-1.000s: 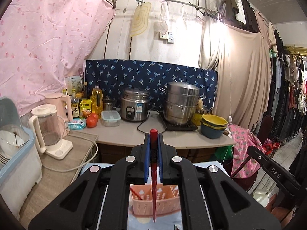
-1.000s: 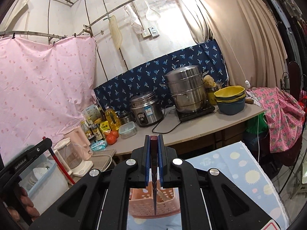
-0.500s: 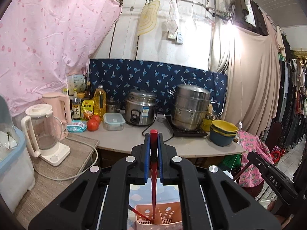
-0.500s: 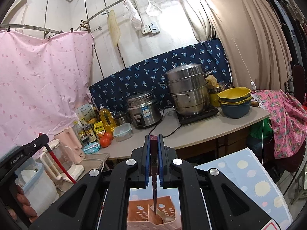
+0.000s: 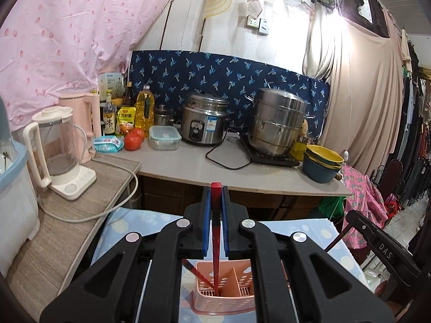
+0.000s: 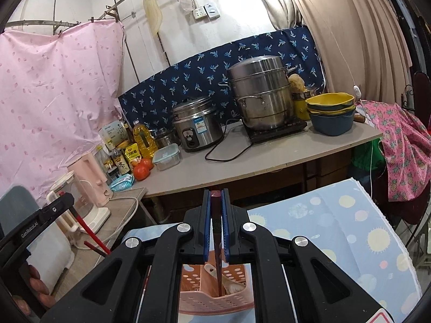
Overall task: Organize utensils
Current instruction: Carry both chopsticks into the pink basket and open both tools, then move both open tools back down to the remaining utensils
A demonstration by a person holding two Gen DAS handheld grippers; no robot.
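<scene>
At 6 o'clock in both wrist views, a pink perforated utensil caddy [image 5: 225,289] stands on the dotted blue tabletop cover [image 6: 350,231], directly below both grippers.

Left gripper [image 5: 215,204]: closed on a red chopstick [image 5: 215,242], held near its top end. The stick hangs almost upright, and its lower tip sits inside the left compartment of the caddy. A second red chopstick [image 5: 196,273] leans in the same compartment, toward 10 o'clock.

Right gripper [image 6: 216,207]: closed on a dark brown chopstick [image 6: 216,242], also near its top end. The tip reaches down into the caddy, just beside a pale wooden spoon [image 6: 229,280] lying inside. Which compartment this is cannot be told from the view.

Task status, as judged: at least one red chopstick and the spoon are already stowed. Both held chopsticks are partly inserted but not yet released. Remaining steps are probably to lower each stick until it bottoms out, then open each gripper. No other loose utensils show on the tabletop, though the gripper bodies hide much of it.

At 12 o'clock, the kitchen counter [image 5: 204,167] carries a rice cooker [image 5: 203,123] and a steamer pot [image 5: 277,123], well apart from the work.
</scene>
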